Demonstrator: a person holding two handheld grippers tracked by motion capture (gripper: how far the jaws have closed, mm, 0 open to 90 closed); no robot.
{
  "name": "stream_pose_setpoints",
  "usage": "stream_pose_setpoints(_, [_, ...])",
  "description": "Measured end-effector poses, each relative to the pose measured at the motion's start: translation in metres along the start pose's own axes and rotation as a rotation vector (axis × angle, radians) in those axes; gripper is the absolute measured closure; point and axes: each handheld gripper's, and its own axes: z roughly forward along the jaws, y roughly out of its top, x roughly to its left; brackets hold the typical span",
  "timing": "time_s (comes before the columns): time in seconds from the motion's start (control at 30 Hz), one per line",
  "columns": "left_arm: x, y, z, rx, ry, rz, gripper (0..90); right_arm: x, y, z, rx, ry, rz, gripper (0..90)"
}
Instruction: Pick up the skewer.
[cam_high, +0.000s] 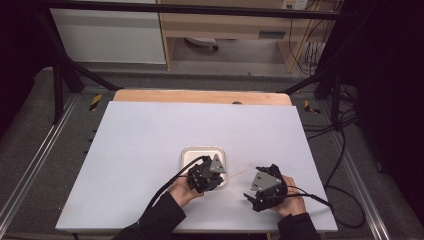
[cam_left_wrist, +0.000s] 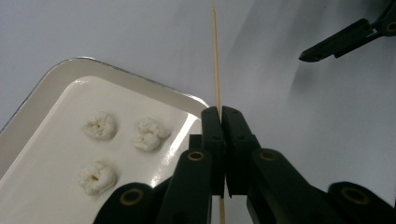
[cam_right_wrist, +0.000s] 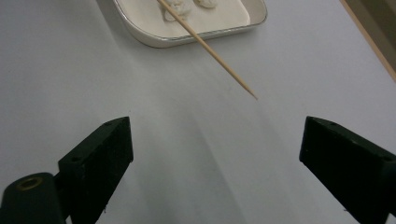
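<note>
Skewer (cam_left_wrist: 215, 56), thin and wooden, sits clamped in the left hand-held gripper (cam_left_wrist: 221, 112) at lower centre, pointing up-frame over the white desk (cam_left_wrist: 140, 32). Left of it a white tray (cam_left_wrist: 46, 88) holds three pale lumps (cam_left_wrist: 99, 126). At upper right, the right hand-held gripper (cam_right_wrist: 215, 140) gapes wide, empty, pointing at the skewer's tip.

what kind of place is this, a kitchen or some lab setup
Most likely a lab or recording workspace, not a kitchen. The white table sits inside a black metal frame with cables trailing over the floor, and a person works with handheld grippers beside a small tray of white food pieces.
</note>
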Motion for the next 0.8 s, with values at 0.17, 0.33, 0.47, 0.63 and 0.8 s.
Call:
stream_pose_setpoints(0.17, [-0.003,0.006,0.003,0.016,-0.008,0.025,88.4,0.003,0.001,-0.002,0.002,-0.012,-0.063,18.1])
stream_pose_setpoints(0.33, [-0.006,0.01,0.006,0.033,-0.017,0.044,88.5,0.006,0.003,-0.002,0.002,-0.015,-0.133,27.2])
stream_pose_setpoints(0.47, [-0.01,0.014,0.008,0.045,-0.018,0.063,88.4,0.007,0.003,-0.001,0.0,-0.017,-0.158,30.9])
stream_pose_setpoints(0.63, [-0.013,0.02,0.013,0.064,-0.028,0.076,88.5,0.009,0.002,-0.001,0.001,-0.021,-0.198,36.1])
stream_pose_setpoints(0.8, [-0.018,0.025,0.018,0.077,-0.031,0.098,88.4,0.012,0.001,-0.001,0.0,-0.027,-0.263,45.5])
